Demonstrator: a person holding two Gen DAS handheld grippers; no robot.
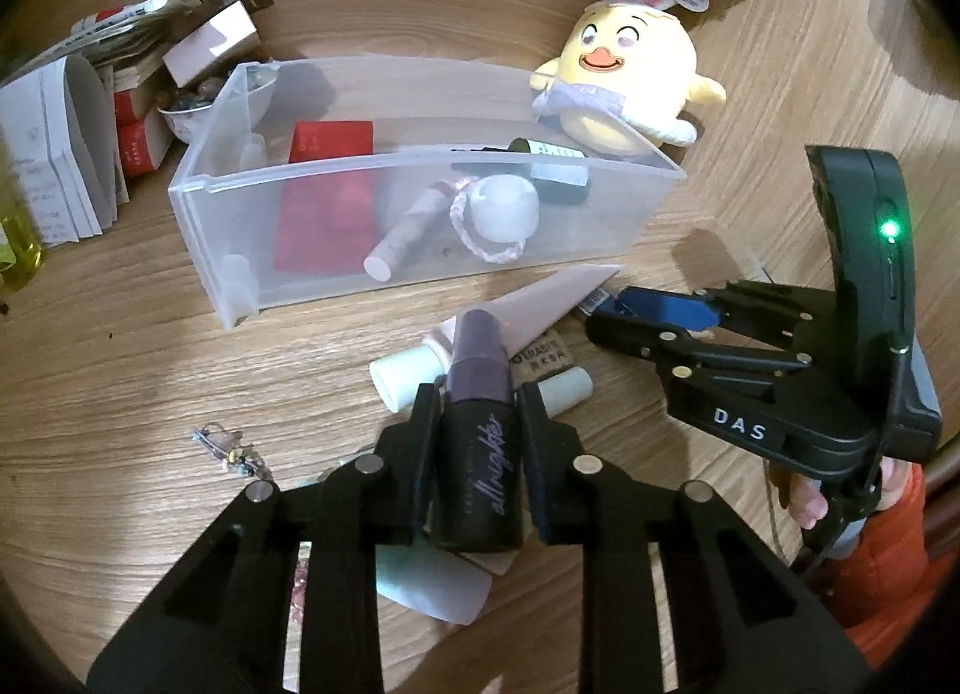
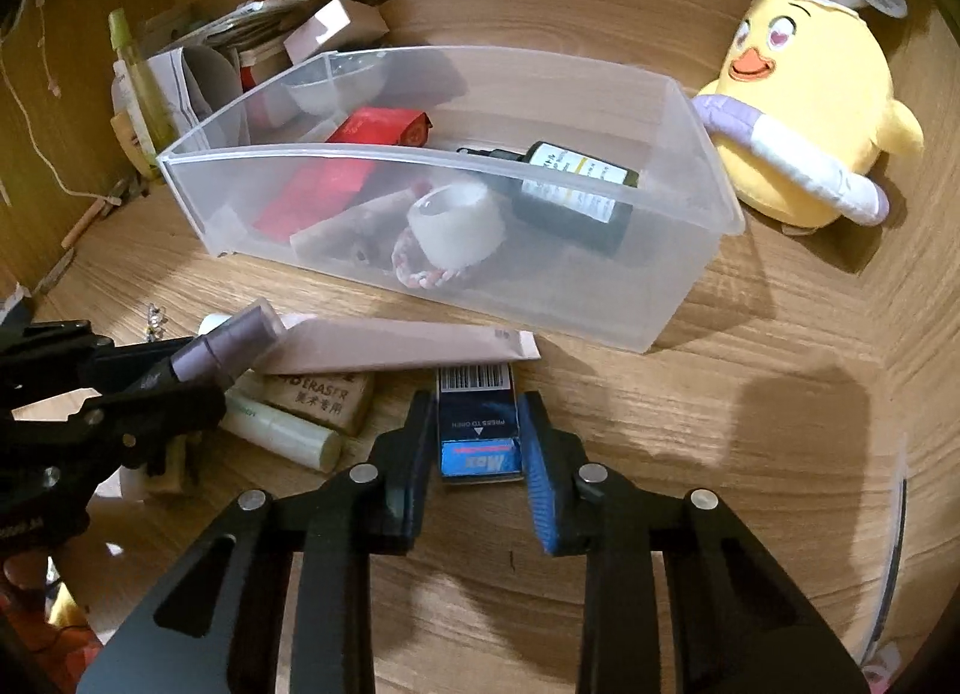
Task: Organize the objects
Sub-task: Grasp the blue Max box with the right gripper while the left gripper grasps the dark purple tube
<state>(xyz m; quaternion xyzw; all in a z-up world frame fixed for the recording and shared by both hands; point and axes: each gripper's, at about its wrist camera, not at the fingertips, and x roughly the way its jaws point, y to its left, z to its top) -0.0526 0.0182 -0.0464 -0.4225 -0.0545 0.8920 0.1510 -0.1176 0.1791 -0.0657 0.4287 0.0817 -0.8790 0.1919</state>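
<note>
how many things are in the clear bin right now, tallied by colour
Inside the clear bin:
red: 1, red packet
white: 1, white jar
dark: 1, dark bottle
pink: 1, pink braided loop
pale beige: 1, beige tube
Total: 5

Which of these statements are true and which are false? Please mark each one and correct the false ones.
1. The left tool is closed on a dark purple spray bottle. True.
2. The right tool holds the green tube. False: it grips a small blue box; the green tube lies on the table.
3. The clear plastic bin is empty. False: it holds a red packet, a dark bottle and other things.
4. The yellow plush chick sits outside the bin. True.
5. The eraser is inside the bin. False: it lies on the table before the bin.
</note>
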